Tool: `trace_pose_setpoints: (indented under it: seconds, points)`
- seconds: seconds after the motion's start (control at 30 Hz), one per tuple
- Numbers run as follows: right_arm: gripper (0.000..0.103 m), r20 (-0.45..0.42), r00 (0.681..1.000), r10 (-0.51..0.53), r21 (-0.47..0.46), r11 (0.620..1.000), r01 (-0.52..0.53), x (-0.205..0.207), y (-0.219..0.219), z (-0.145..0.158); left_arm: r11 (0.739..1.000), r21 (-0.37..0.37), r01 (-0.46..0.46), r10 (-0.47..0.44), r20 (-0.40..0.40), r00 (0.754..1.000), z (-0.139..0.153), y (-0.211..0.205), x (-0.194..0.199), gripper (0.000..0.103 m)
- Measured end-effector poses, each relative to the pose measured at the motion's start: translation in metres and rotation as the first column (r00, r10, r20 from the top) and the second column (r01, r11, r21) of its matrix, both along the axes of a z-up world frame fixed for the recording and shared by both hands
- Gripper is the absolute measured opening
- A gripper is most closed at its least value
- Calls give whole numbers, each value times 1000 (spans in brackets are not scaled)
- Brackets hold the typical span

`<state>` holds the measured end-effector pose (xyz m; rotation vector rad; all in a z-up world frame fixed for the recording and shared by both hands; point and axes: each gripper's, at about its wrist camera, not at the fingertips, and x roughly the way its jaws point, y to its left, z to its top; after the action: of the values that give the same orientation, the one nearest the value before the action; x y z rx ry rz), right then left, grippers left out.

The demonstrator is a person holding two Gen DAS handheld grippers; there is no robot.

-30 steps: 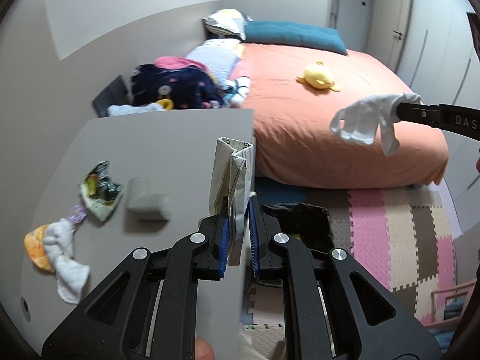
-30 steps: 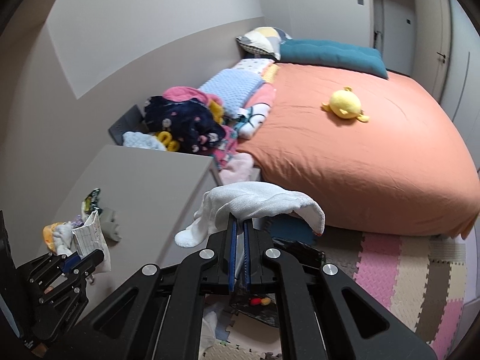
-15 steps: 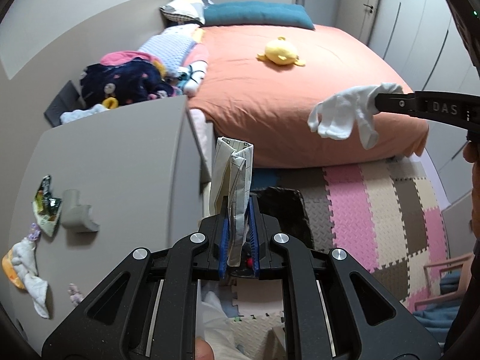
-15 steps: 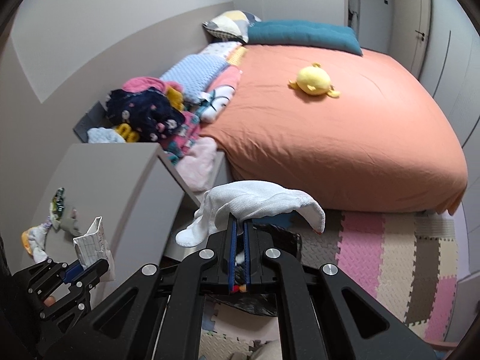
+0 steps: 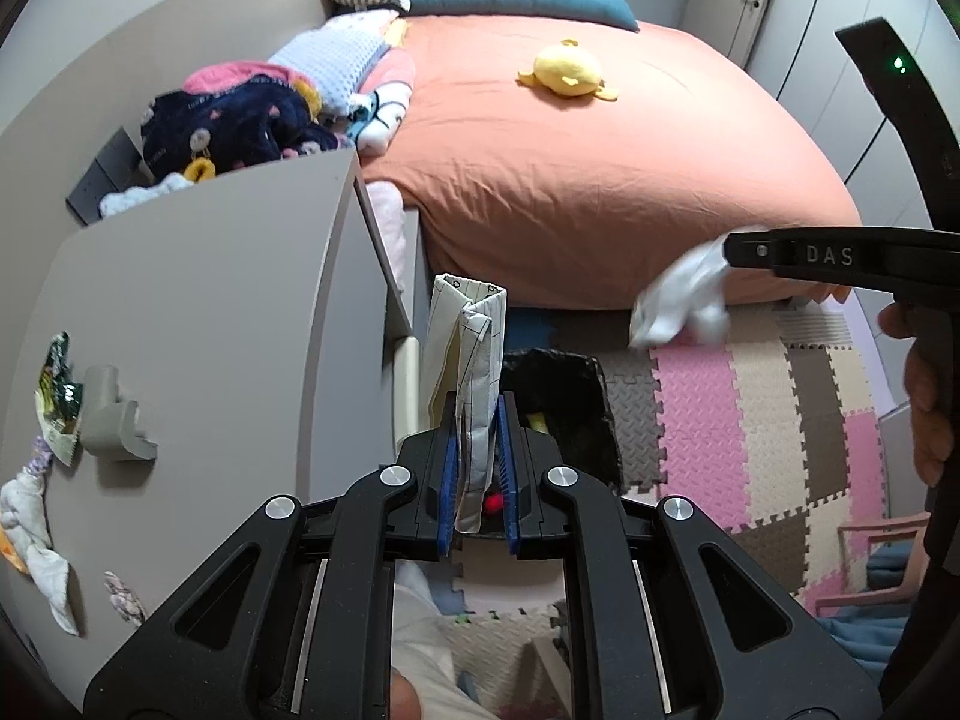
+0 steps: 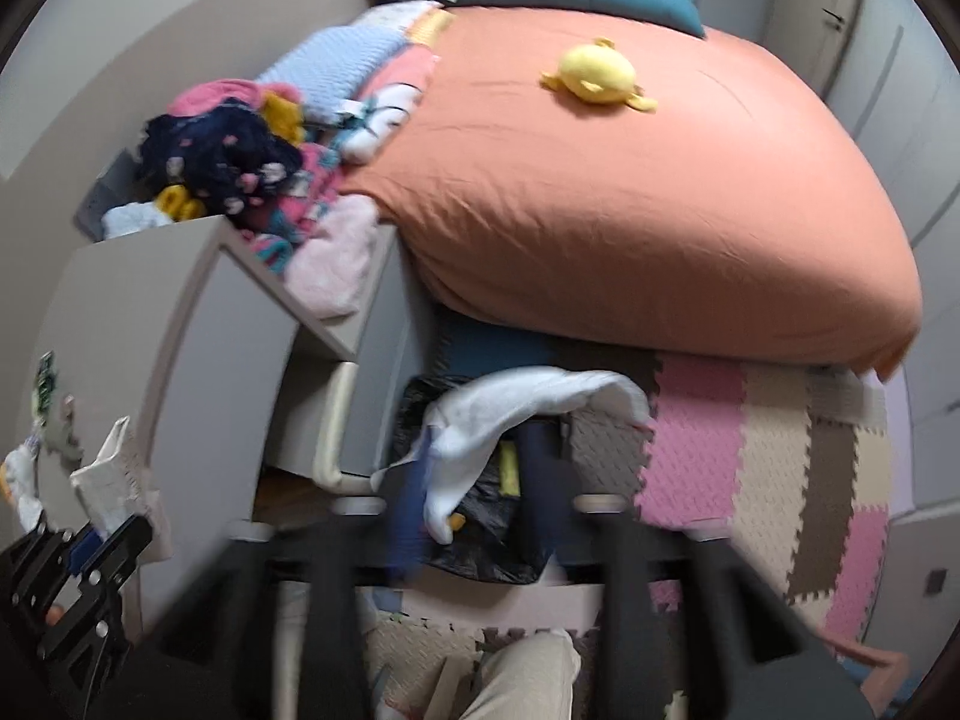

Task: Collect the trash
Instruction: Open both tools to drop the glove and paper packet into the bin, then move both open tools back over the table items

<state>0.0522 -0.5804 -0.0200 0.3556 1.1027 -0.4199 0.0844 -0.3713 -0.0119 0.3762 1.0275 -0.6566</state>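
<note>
Left tongs clenched on a folded paper carton, held upright beyond the desk edge, above a black-lined trash bin on the floor. Right tongs blurred by motion in their own view, jaws spread apart, a white cloth draped loosely across and between them, right over the bin opening; whether still pinched or already let go, cannot tell. Same cloth seen from the left wrist camera as a blurred white bundle at the tip of the right tongs, in front of the bed's foot.

On the desk, far left: a green snack wrapper, a grey corner piece just beside it, a white crumpled tissue nearer the edge. Orange bed behind, with a yellow plush toy on top. Pink and beige foam mat beside the bin.
</note>
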Motion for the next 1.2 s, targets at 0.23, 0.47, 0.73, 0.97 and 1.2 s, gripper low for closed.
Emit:
trace_pose_setpoints:
  seconds: [0.23, 0.47, 0.73, 0.97, 1.2]
  points:
    - [54, 3, 1000, 21, -17, 1000, -21, 1, 5, -1, 1000, -2, -13, 13, 33, 999, 0, 0, 0, 83]
    - [54, 8, 1000, 24, -22, 999, -24, 1, 10, 2, 1000, -29, -5, 7, 46, 999, 10, 2, -3, 84]
    - [54, 26, 999, 40, -41, 998, -39, -4, 19, 15, 999, -35, -15, 16, 37, 999, 11, 10, -4, 84]
    - [54, 56, 996, 66, -50, 997, -63, -8, 39, 27, 999, -44, -28, 30, 49, 998, 15, 26, -9, 85]
    - [55, 92, 986, 138, -55, 989, -134, -6, 78, 38, 994, -50, -101, 105, 71, 992, 19, 63, -9, 94]
